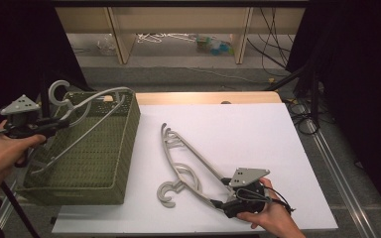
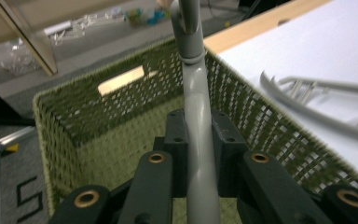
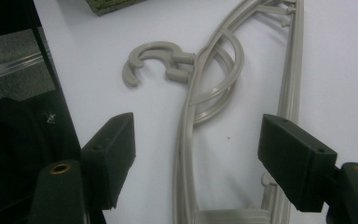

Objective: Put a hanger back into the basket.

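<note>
Your left gripper (image 1: 54,124) clamps a grey hanger (image 1: 87,121) over the woven basket (image 1: 124,148). Your right gripper (image 3: 196,158) gapes wide, straddling the table hanger (image 3: 186,154), long axis toward 12 o'clock.

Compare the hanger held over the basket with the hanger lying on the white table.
The held hanger is clamped in the left gripper and tilted over the green basket; the table hanger lies flat between the open jaws of the right gripper, ungripped. Both are grey plastic with a curved hook.
</note>
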Motion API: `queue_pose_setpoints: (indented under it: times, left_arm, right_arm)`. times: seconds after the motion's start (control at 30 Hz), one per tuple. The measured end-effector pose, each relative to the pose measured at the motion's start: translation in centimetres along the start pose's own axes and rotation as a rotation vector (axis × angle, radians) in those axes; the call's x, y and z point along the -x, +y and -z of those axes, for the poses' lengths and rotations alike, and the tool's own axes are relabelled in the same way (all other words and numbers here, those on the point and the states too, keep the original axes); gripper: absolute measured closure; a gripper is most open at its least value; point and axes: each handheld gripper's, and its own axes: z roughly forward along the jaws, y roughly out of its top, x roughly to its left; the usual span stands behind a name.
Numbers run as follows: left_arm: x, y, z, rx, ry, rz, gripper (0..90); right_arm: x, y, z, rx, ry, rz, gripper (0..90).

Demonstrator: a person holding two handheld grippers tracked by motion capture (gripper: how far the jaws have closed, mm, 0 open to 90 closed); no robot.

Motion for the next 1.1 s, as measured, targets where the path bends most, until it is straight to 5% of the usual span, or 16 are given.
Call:
queue_pose_setpoints:
  times: [0.1, 0.13, 0.17, 0.3, 0.6, 0.87, 1.1]
  left_arm:
    - [-0.5, -0.2, -0.7, -0.053, -0.008, -0.039, 78.7]
    - [-0.4, -0.2, -1.2, -0.037, -0.008, -0.008, 78.7]
    - [-0.8, -0.2, -1.3, -0.088, -0.011, -0.07, 78.7]
    - [-0.9, -0.4, -3.1, -0.137, 0.002, -0.067, 78.6]
    - [-0.9, -2.7, -7.4, -0.228, 0.022, -0.001, 78.2]
    - [-1.6, -4.5, -8.1, -0.297, 0.063, 0.049, 75.9]
    - [-1.9, -4.9, -7.9, -0.311, 0.173, 0.078, 70.9]
  right_arm:
    - [0.0, 0.0, -0.1, -0.004, 0.002, 0.006, 28.5]
    - [-0.1, 0.0, -0.1, -0.005, 0.003, 0.004, 28.5]
    - [-0.1, -0.1, -0.2, -0.006, 0.001, 0.003, 28.5]
    - [-0.1, -0.1, -0.1, -0.007, 0.003, 0.004, 28.5]
    - [-0.1, -0.1, -0.2, -0.015, 0.008, 0.004, 28.2]
    - [-0.1, -0.1, -0.3, -0.011, 0.009, 0.004, 28.2]
    - [-0.1, -0.2, -0.5, -0.017, 0.014, 0.005, 28.2]
